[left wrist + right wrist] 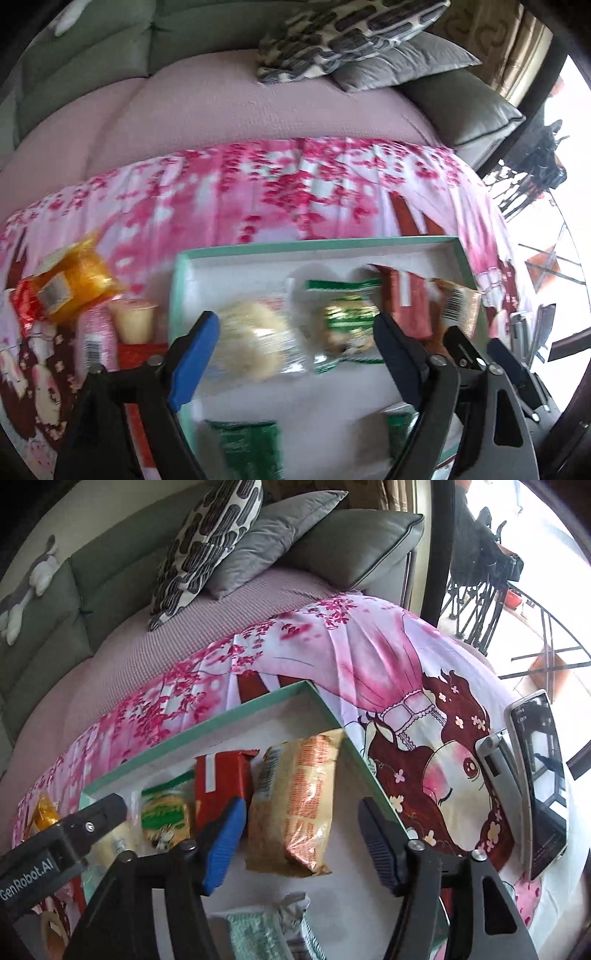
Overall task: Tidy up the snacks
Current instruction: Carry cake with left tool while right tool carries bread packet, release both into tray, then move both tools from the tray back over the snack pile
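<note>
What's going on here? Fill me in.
A person with a gripper in each hand is sorting snacks into a mint-edged box on a pink floral cloth. Both the left gripper and right gripper stand open over it, holding nothing. A clear-wrapped bun, green packet, red packet and tan packet lie inside; more snacks wait outside.

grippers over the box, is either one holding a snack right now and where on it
Neither. The left tool stands open over the clear-wrapped pastry, pads off it. The right tool is open around the tan packet, not pressing it.
</note>
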`<control>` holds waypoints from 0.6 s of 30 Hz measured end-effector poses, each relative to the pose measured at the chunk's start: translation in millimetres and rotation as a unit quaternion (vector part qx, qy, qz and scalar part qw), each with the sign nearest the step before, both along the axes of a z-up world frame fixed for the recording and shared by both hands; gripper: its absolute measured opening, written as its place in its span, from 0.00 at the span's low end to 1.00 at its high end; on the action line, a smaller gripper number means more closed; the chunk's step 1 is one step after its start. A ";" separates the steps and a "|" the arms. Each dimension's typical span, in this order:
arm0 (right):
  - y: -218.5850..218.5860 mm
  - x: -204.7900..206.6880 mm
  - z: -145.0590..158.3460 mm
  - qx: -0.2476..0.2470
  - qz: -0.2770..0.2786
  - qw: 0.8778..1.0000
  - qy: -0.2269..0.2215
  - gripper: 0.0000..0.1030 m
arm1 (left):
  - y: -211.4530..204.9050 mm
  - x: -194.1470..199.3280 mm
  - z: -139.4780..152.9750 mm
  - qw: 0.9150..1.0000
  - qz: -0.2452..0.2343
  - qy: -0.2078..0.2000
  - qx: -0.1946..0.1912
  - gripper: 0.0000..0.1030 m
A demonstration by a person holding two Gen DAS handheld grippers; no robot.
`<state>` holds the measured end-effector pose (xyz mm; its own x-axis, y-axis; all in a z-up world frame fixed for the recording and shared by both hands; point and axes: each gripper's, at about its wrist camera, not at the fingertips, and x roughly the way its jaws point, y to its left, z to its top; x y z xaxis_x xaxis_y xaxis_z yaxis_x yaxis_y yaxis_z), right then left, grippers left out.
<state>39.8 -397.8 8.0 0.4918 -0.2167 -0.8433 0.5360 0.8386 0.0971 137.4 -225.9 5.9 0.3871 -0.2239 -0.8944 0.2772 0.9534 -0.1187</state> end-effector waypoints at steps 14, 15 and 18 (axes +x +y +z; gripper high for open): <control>53.0 7.0 19.0 0.004 0.067 0.998 -0.018 1.00 | 85.6 -12.2 19.3 0.995 0.078 -0.043 0.038 0.95; 58.0 7.4 21.1 0.000 0.070 0.997 -0.019 1.00 | 92.3 -14.0 21.9 0.995 0.081 -0.046 0.041 0.95; 67.2 8.7 24.0 0.003 0.073 0.997 -0.028 1.00 | 107.0 -16.8 24.7 0.994 0.089 -0.047 0.051 0.95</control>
